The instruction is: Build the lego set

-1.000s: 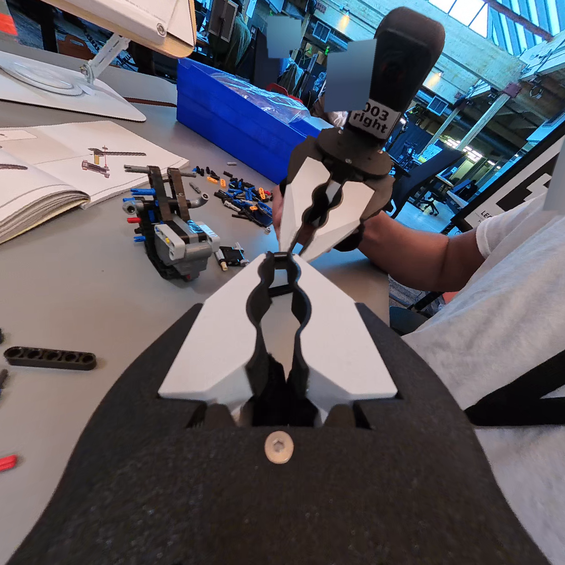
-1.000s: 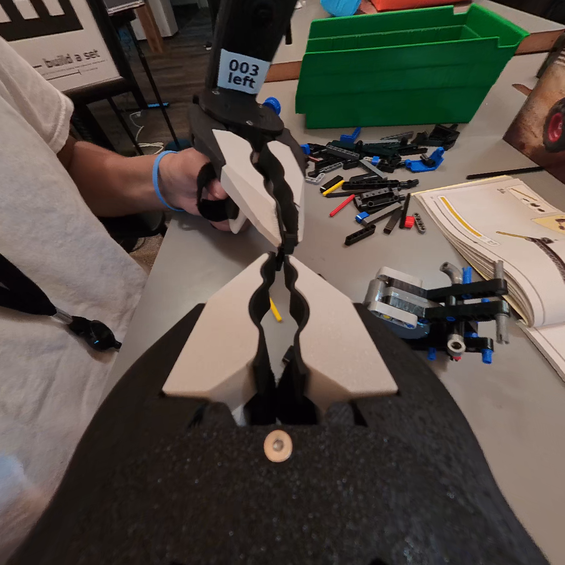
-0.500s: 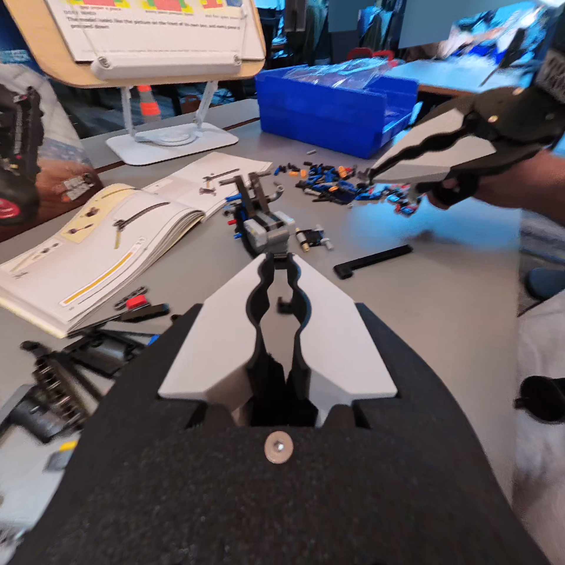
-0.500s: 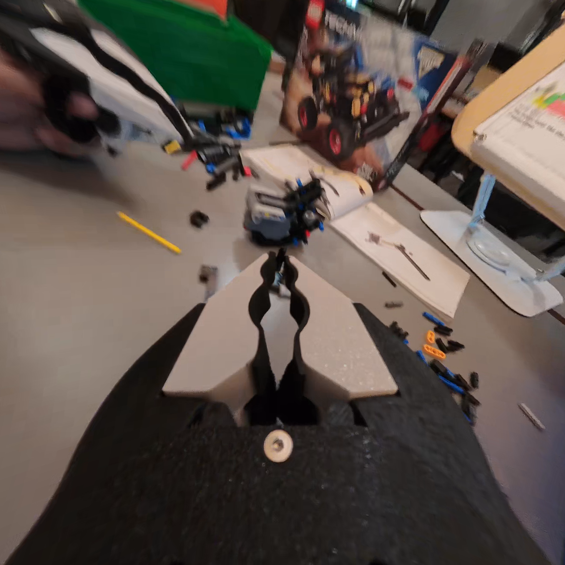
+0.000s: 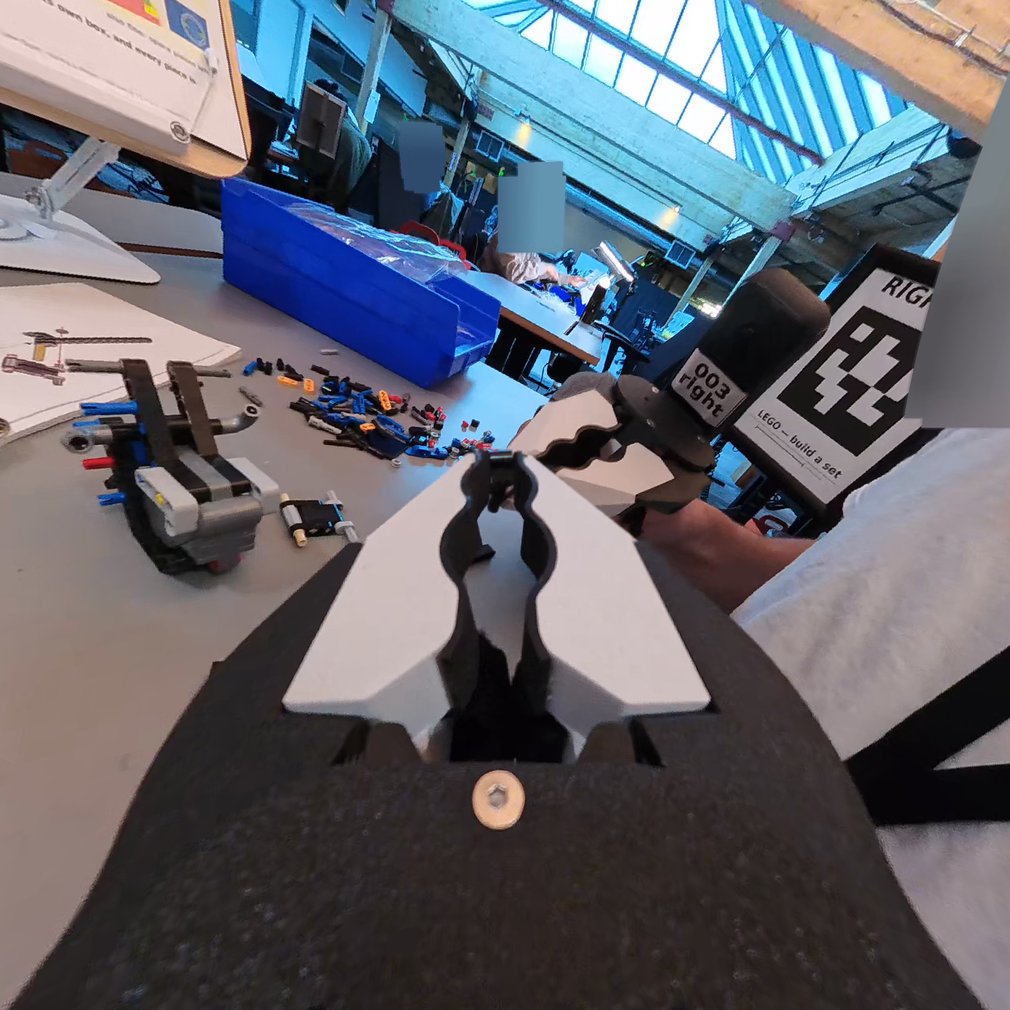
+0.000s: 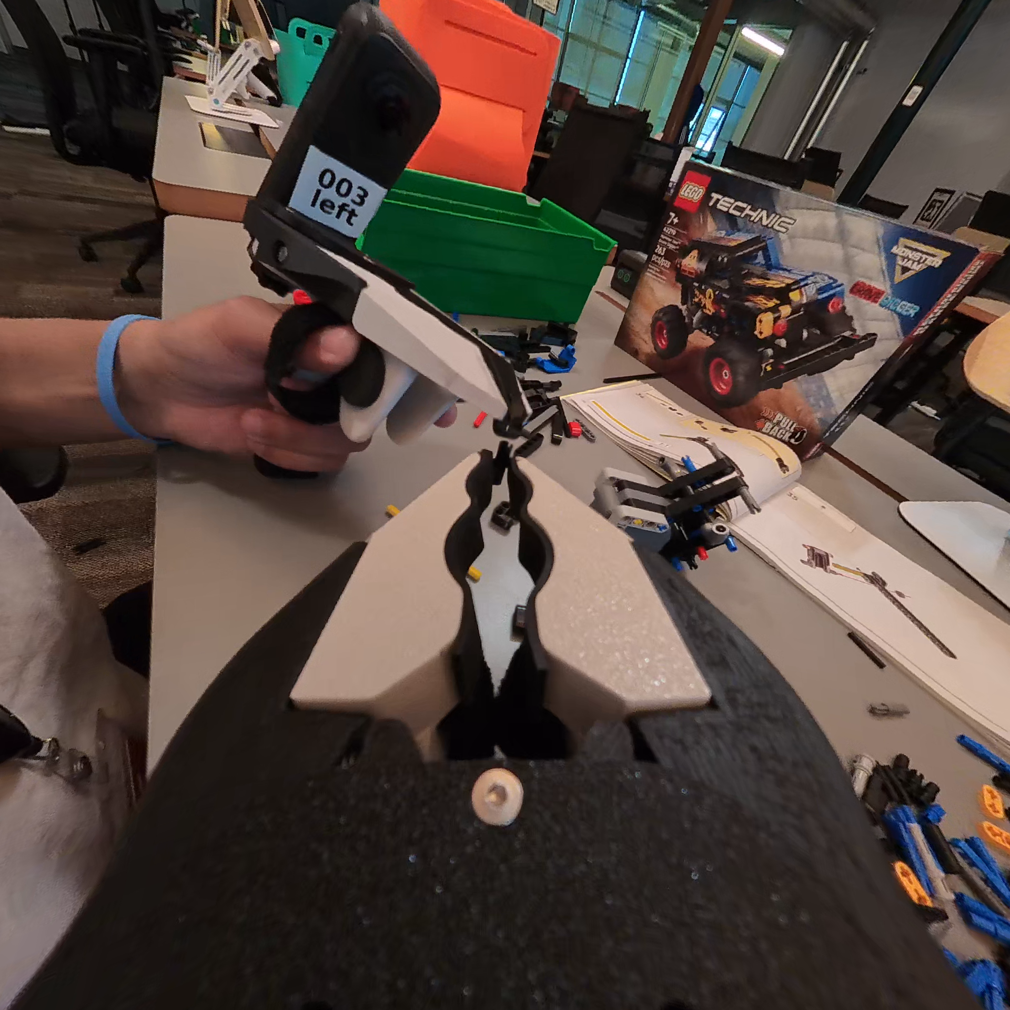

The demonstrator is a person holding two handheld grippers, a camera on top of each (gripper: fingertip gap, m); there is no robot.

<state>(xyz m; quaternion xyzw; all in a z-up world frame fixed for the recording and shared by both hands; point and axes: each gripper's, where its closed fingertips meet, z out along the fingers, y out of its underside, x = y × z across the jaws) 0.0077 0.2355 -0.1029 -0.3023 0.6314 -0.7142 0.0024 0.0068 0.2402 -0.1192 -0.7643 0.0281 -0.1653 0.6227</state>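
Observation:
My left gripper is shut on a small black Lego piece, held above the grey table. My right gripper is shut on another small black piece. The two grippers meet tip to tip, their pieces close together or touching. The right gripper also shows in the left wrist view, and the left gripper in the right wrist view. The partly built grey and black model stands on the table to the left; it also shows in the right wrist view.
An open instruction booklet lies beside the model. Loose parts lie before a blue bin; more parts lie before a green bin. A small sub-assembly, the set's box and a yellow axle are nearby. Less than 4 cm separates the two grippers' tips.
Half a second ago the grippers were swung apart and pointed at the table. They have come back together, tip to tip, each still shut on its small piece.

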